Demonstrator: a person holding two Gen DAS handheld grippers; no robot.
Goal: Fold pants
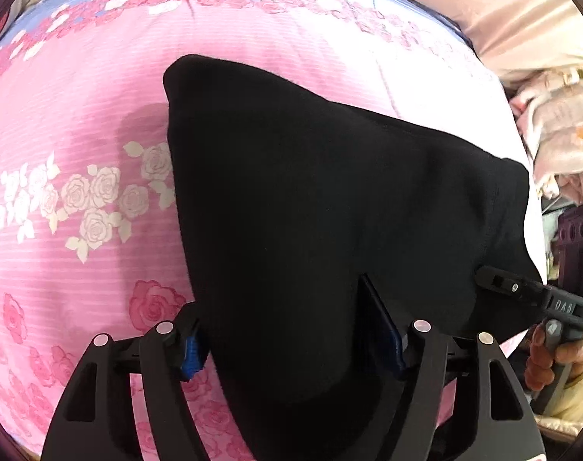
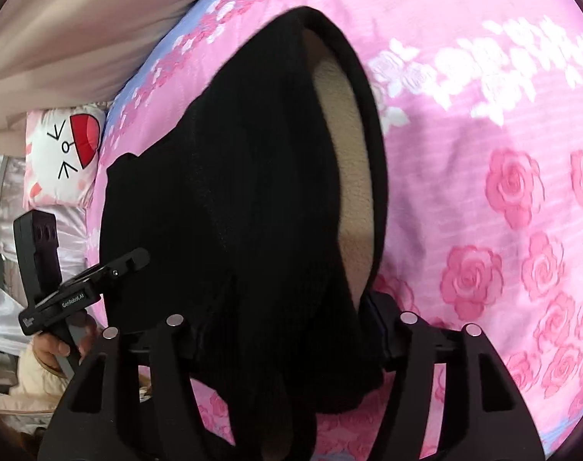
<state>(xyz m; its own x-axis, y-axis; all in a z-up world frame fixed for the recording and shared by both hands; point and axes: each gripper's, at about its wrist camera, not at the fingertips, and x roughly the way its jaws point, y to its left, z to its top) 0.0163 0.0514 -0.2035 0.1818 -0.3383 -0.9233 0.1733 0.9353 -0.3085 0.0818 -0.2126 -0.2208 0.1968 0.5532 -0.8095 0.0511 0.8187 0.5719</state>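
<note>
Both hand-held grippers, left (image 1: 291,340) and right (image 2: 280,340), pinch black pants (image 1: 330,192) over bed (image 1: 61,249); thick bunched fabric may slip from the right one.

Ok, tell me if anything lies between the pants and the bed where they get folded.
Nothing visible does. The black pants hang from both grippers, left and right, over bare pink bedspread. The cat pillow sits off at the bed's edge.

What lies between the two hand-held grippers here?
Only the black pants, spanning from the left hand-held gripper to the right hand-held gripper; the left wrist view shows it.
</note>
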